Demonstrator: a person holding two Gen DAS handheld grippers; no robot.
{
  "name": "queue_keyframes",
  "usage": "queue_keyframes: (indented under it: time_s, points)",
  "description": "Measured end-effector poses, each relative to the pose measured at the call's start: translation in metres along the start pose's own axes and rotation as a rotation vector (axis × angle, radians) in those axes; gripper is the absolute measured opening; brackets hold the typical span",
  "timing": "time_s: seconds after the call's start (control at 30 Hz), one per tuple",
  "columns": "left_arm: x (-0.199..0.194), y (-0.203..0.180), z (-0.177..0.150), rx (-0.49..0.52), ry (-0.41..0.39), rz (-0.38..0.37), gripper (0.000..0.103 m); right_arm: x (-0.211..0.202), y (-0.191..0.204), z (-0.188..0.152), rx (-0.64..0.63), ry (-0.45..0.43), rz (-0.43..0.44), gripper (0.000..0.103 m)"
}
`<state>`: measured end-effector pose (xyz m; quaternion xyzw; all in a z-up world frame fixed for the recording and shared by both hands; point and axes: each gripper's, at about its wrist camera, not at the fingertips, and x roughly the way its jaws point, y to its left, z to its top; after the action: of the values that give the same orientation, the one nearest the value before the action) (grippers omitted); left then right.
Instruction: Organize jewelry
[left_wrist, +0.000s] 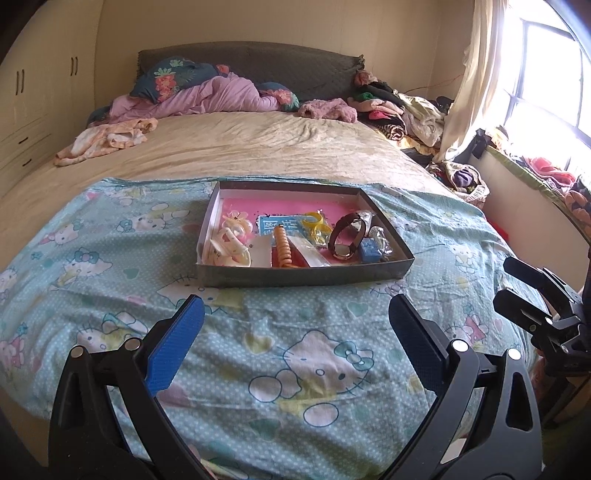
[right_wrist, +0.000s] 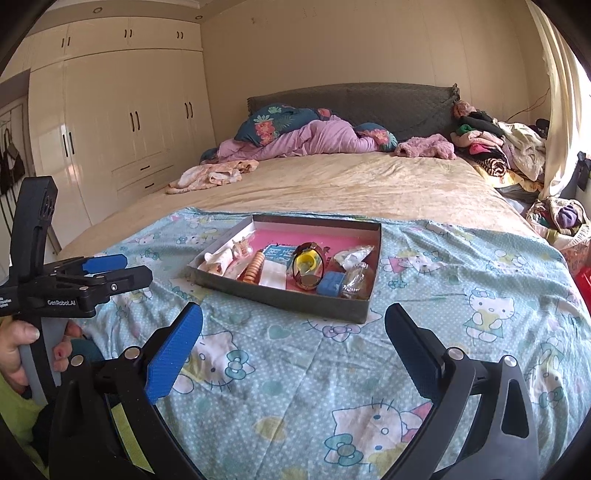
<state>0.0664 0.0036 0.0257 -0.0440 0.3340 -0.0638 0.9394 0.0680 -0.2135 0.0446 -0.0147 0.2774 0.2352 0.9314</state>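
Grey cardboard tray (left_wrist: 306, 275) on the cat-print sheet (left_wrist: 110, 258), jewelry all inside; you look nearly done.

Watch (left_wrist: 347, 236) and bead bracelet (left_wrist: 282, 243) lie within; left gripper (left_wrist: 295, 332) and right gripper (right_wrist: 293, 338) hang spread, empty, near the bed's front edge. Check for strays next.

Black claw (left_wrist: 295, 345), blue pads (left_wrist: 173, 347)
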Motion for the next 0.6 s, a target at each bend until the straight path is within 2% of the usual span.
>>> queue_keyframes:
  time_s: [0.3,0.6]
  points:
    - [-0.005,-0.003,-0.015,-0.006,0.003,0.007,0.093,0.011,0.014,-0.022,-0.008,0.071,0.007,0.098]
    - [-0.009,-0.003,-0.018,-0.005,0.004,0.013,0.093,0.013,0.018,-0.021,-0.011,0.078,0.017,0.098]
